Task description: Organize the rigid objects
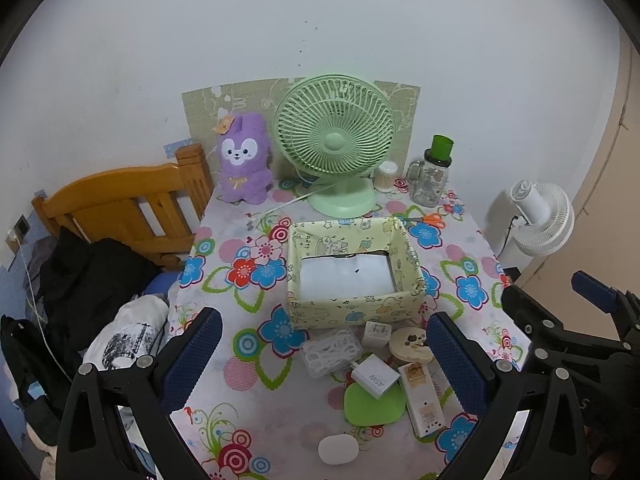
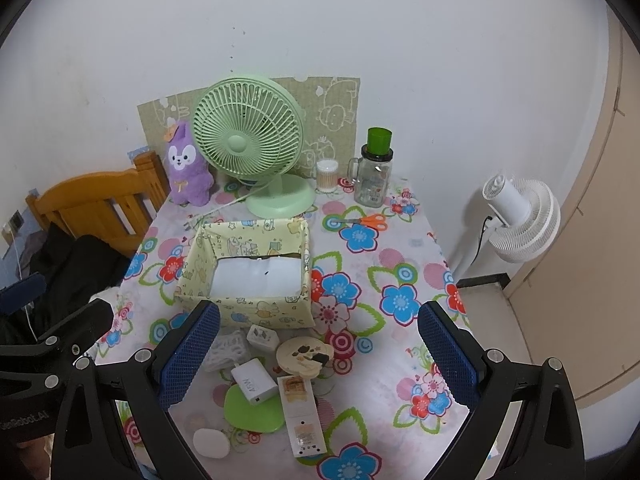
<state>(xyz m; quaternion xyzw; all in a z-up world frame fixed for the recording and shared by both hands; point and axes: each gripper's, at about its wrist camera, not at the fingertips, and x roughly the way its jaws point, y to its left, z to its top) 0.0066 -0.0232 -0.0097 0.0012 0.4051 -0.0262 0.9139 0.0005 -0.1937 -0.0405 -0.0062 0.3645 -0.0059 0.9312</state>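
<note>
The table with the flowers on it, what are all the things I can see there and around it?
table: 1, flowered cloth, centre
box: 1, pale yellow, open, mid-table
desk fan: 1, green, back of table
plush bunny: 1, purple, left of desk fan
jar: 1, clear with green cap, back right
cotton swab tub: 1, white, beside jar
scissors: 1, orange handles, right of box
chargers: 2, white, before box
round tin: 1, cream, before box
clear case: 1, before box
green pad: 1, under one charger
long packet: 1, white, near edge
white oval: 1, near edge
standing fan: 1, white, floor right
chair: 1, wooden, left
left gripper: open
right gripper: open
</note>
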